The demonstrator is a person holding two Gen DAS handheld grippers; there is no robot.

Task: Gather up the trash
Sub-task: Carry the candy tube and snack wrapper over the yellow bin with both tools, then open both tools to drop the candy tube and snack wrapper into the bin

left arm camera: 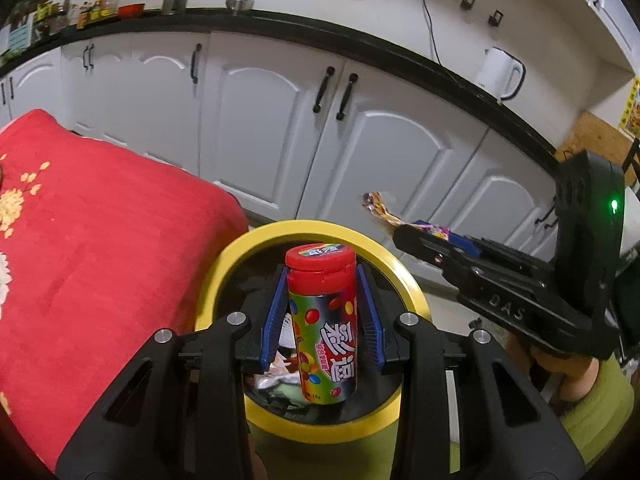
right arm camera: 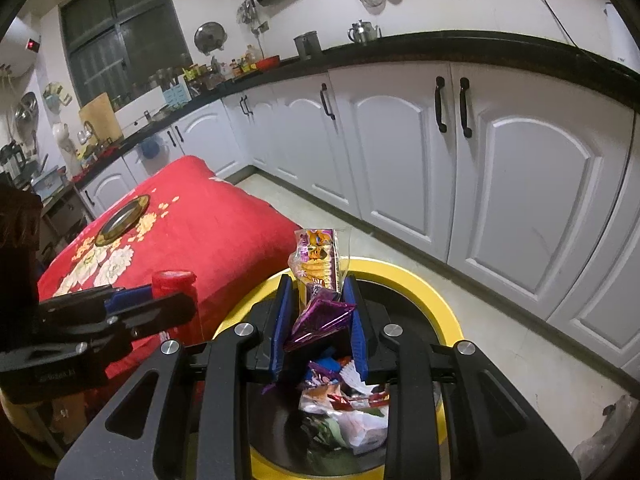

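Now the candy tube [left arm camera: 322, 320] is clamped upright in the left gripper [left arm camera: 322, 312] over the bin [left arm camera: 224, 276]; a wrapper [right arm camera: 318, 300] is pinched in the right gripper [right arm camera: 318, 320] above the same opening. Both should be centred inside the rim before release, so nothing is bounced out.

The candy bottle [left arm camera: 322, 322] hides much of the bin's [left arm camera: 256, 248] inside in the left wrist view; only scraps of litter show beside it. From the right wrist, just its red cap [right arm camera: 173, 282] clears the left gripper [right arm camera: 120, 304]. The snack wrapper's [right arm camera: 318, 280] print is unreadable. The tablecloth [left arm camera: 100, 240] runs off the left edge. Small items along the counter [right arm camera: 240, 68] are too tiny to identify.
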